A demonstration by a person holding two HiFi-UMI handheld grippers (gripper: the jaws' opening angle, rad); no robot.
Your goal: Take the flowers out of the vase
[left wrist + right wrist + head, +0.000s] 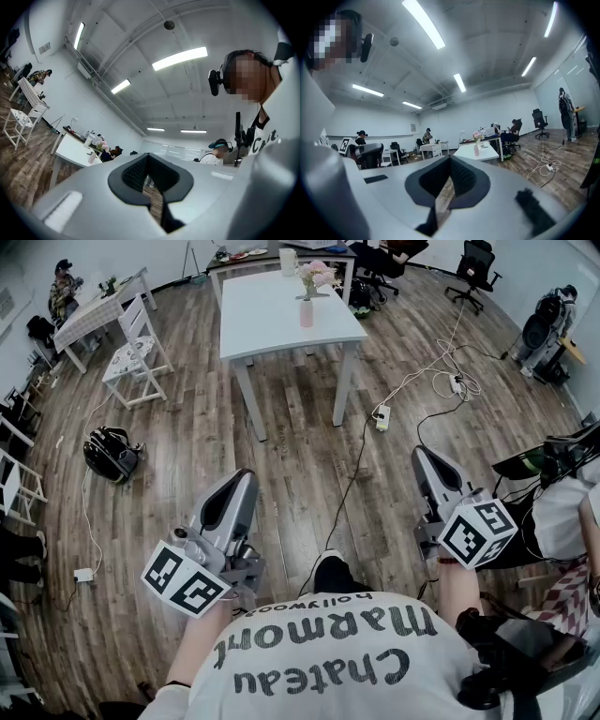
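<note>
The person's shirt (319, 652), seen upside down in the head view, reads "Chateau Marmont" with a smaller "hollywood" beside it. No other writing can be read.

The white desk (281, 320) stands well ahead of the person. On its far end is the pink vase (307, 313) with the flowers (317, 276) upright in it, near the desk's far right corner. The rest of the desk top is bare, with open edges on the near and left sides.

Both grippers are well short of the desk, over the wood floor (187, 399). The left gripper (246, 476) has its fingers (131, 176) pressed together on nothing. The right gripper (422, 454) likewise has its fingers (464, 180) closed and empty.

Between the person and the desk, a power strip (382, 416) lies near the desk's right front leg, and a dark cable (352, 484) runs from it toward the person. A black bag (111, 454) sits left of the desk, and a white chair (136, 348) stands beside the desk's left edge.
</note>
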